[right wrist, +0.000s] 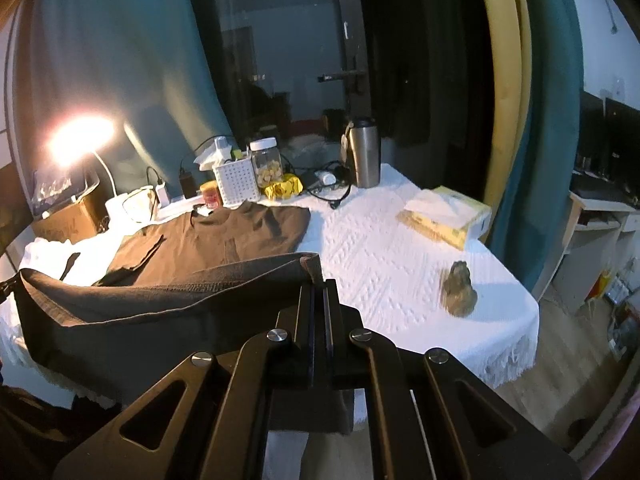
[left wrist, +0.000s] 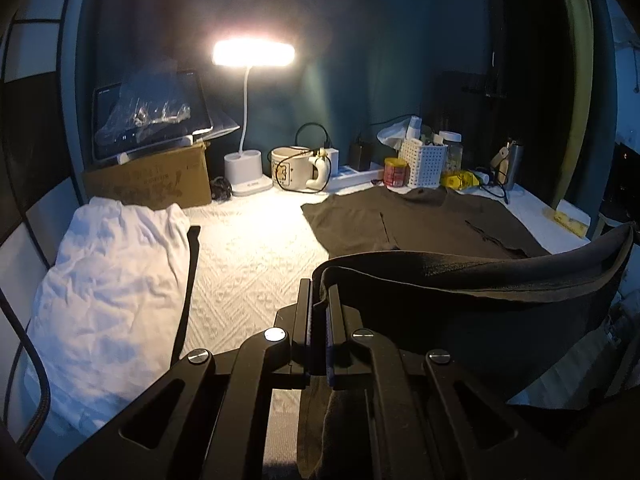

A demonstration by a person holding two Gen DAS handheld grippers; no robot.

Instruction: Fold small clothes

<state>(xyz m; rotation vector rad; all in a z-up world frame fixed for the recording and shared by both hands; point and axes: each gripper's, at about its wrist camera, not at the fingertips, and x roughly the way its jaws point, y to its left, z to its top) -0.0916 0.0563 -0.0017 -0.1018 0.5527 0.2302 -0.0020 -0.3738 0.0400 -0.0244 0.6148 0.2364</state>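
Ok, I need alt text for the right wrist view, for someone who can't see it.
The right claw is shut on one end of a dark grey cloth garment, which hangs stretched away to the left above the white textured tablecloth. Behind it a brown T-shirt lies flat; a yellow tissue box sits to the right.

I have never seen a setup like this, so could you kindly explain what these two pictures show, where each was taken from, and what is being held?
No robot here: a person holds a two-finger gripper in each hand, each carrying a fisheye camera looking along its fingers. One picture comes from the left gripper, the other from the right gripper. Both are shut on the same dark garment, which hangs stretched between them above the table, covered in white cloth. On the table lie a flat brown shirt, a crumpled white garment, a lit desk lamp, a mug, a white basket and a tissue box.
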